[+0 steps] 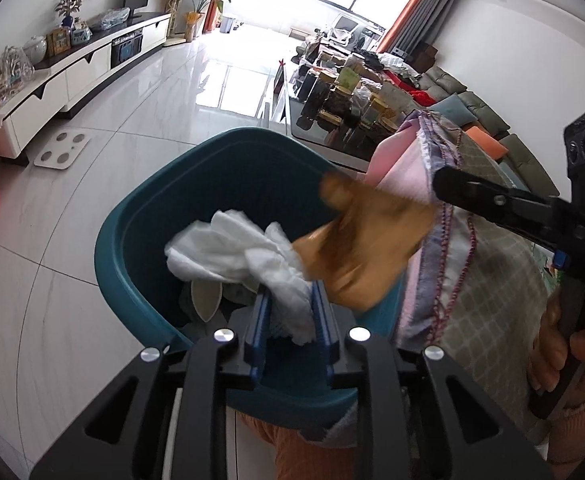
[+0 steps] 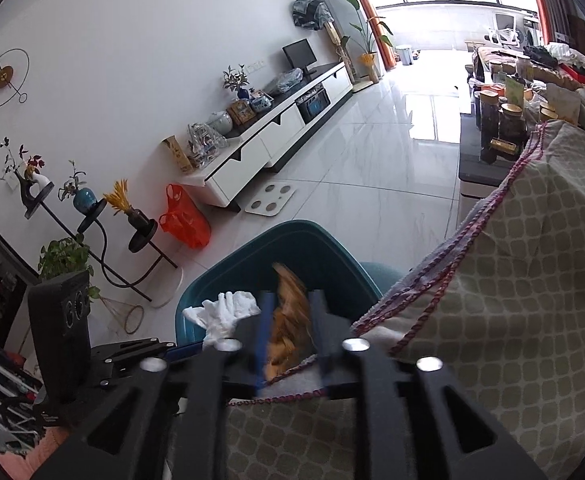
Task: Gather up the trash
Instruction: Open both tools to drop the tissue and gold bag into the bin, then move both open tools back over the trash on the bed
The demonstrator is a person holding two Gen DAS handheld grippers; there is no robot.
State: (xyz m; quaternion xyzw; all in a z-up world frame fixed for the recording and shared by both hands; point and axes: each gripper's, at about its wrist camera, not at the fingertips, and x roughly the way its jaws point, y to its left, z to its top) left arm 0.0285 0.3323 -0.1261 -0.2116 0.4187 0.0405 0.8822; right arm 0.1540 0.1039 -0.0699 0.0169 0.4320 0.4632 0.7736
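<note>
Filling most of the lower frame, a teal bin stands on white floor tile, beside a sofa arm draped in a checked grey cover with red-stitched edge. Bin already holds some scraps at the bottom. Left gripper hangs over the bin mouth, jaws narrow, crumpled white tissue between its blue pads; pad contact looks loose, can't confirm a firm pinch. Right gripper sits just right of it over the bin rim, jaws parted a little, a blurred orange-brown wrapper between them, apparently not pressed. In the left wrist view the wrapper is beside the tissue above the bin. A hand grips the right handle.
</note>
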